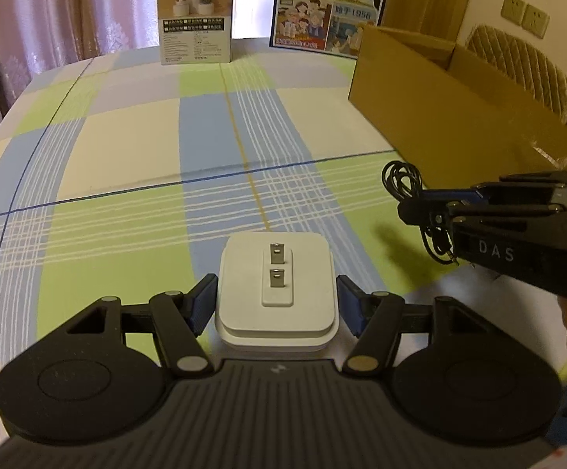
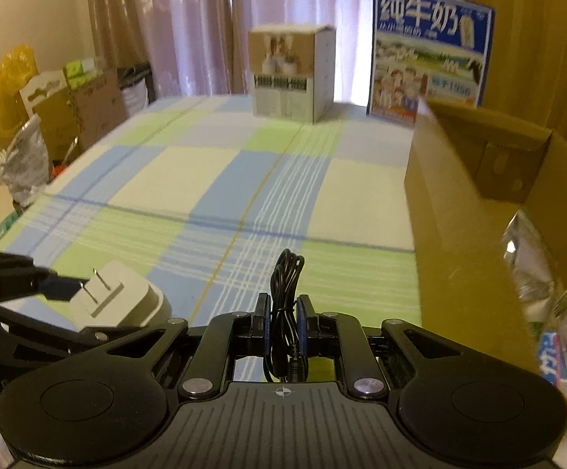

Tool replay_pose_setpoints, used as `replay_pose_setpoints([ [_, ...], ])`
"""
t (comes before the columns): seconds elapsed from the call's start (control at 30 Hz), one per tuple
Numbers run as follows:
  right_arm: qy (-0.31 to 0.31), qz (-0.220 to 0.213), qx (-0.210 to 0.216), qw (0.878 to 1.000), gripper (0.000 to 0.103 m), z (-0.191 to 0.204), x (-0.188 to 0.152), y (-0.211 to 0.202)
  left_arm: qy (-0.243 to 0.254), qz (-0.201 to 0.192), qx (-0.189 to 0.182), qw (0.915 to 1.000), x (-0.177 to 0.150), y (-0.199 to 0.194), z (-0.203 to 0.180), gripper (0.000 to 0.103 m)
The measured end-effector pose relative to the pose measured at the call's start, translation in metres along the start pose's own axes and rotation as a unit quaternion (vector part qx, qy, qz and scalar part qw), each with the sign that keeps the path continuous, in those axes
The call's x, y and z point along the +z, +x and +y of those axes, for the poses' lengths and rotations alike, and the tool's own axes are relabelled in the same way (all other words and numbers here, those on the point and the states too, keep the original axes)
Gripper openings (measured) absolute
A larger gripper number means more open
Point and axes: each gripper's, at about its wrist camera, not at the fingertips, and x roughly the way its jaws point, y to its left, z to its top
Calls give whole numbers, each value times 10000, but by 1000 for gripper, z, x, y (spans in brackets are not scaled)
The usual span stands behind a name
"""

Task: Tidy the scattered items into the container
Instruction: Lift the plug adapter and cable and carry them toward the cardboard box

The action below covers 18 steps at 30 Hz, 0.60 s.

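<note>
A white power adapter (image 1: 276, 293) with two metal prongs sits between the blue pads of my left gripper (image 1: 276, 305), which is shut on its sides. It also shows in the right wrist view (image 2: 117, 299). My right gripper (image 2: 283, 312) is shut on a coiled black cable (image 2: 286, 273), held above the table; the cable also shows in the left wrist view (image 1: 404, 181). The open cardboard box (image 1: 439, 117) stands at the right, just beyond the right gripper (image 1: 432, 211). In the right wrist view the box (image 2: 463, 234) holds shiny packets (image 2: 537, 258).
The table carries a checked green, blue and cream cloth (image 1: 166, 148). A small product box (image 1: 195, 15) and a blue milk carton (image 1: 330, 4) stand at the far edge. A chair (image 1: 525, 66) is behind the cardboard box. Bags and boxes (image 2: 49, 109) lie left of the table.
</note>
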Motion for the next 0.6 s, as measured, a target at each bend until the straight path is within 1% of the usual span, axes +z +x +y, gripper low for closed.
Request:
replay_pose_setpoints([
  [0.1, -15, -208, 9, 9998, 10, 1, 4, -15, -7, -63, 58, 10000, 2, -12, -8, 60],
  [0.2, -38, -292, 20, 9996, 10, 3, 9, -29, 8, -168, 80, 9998, 6, -26, -16, 60],
  [0.4, 130, -315, 86, 9994, 10, -3, 14, -59, 58, -301, 52, 9995, 8, -50, -35, 60],
  [0.6, 384, -401, 30, 9985, 10, -20, 9, -96, 101, -370, -72, 9992, 7, -68, -56, 60],
])
